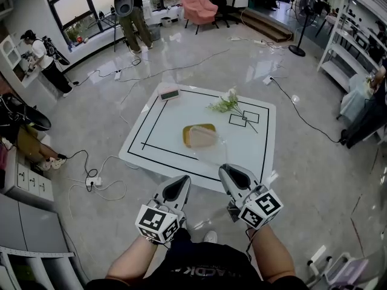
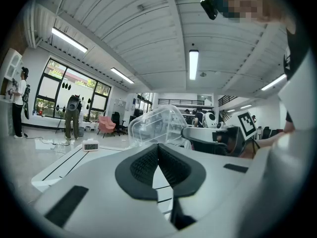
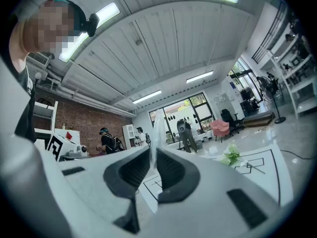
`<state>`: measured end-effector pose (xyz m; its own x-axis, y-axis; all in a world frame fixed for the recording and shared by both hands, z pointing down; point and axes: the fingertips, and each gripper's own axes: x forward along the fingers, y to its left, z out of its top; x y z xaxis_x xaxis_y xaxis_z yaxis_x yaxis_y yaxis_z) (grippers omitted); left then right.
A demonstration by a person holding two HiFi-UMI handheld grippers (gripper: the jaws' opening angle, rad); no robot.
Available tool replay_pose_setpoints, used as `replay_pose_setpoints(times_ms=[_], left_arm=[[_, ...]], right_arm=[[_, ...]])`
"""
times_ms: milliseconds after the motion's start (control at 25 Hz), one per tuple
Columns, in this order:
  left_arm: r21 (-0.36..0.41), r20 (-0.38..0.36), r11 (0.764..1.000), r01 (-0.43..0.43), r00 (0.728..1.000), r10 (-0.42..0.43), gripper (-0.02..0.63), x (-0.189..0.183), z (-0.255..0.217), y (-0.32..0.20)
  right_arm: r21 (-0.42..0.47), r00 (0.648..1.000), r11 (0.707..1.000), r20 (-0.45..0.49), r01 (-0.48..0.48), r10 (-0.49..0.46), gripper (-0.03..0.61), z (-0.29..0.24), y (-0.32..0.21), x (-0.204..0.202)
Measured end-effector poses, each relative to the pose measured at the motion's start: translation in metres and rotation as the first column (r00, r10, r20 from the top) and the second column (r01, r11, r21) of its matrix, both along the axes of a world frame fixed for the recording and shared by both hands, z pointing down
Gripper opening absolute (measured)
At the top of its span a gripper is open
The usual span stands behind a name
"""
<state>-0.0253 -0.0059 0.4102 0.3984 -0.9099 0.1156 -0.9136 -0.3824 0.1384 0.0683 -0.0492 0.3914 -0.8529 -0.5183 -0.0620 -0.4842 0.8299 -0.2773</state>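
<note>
Right gripper (image 3: 152, 155): jaws clamped on the thin edge of a clear lid (image 2: 158, 125); the plastic rises straight up from between the pads.
Left gripper (image 2: 158, 152): jaws together at the tips, nothing between them; it sits just left of the right gripper, apart from the lid.
Lid: held up in the air over the table's (image 1: 151, 144) near edge, just short of the dish (image 1: 187, 130). It is domed and see-through. In the head view it shows only as a faint shimmer ahead of the right gripper.
Dish: yellow, oval, near the middle of the table inside the black outline, uncovered.
Block (image 1: 202, 138): pale pink, lies in the dish; what it is cannot be told.
Flowers (image 1: 227, 104): white blooms with green leaves, toward the far right corner. The stems run across two small squares (image 1: 239, 120) drawn on the table.
Clock (image 1: 169, 93): small, at the far left corner, well apart from the dish.
Table: low, white, with a black rectangle drawn round its edge; it stands on a glossy floor (image 1: 302, 162).
Arms: both forearms reach in from the bottom of the head view, each hand behind its marker cube.
Room: cables trail over the floor, a pink chair (image 1: 199, 8) stands by the windows, and two people (image 1: 134, 17) stand far beyond the table.
</note>
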Motion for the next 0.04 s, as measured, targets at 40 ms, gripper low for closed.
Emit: replay_pose_setpoints(times_ms=[40], left_arm=[[0.0,0.001,1.0,0.0,1.0,0.0,0.005,-0.0003,-0.0003,0.001]], right_arm=[[0.0,1.0,1.0,0.002,0.0,0.0,0.041,-0.0004,0.0009,-0.0005]])
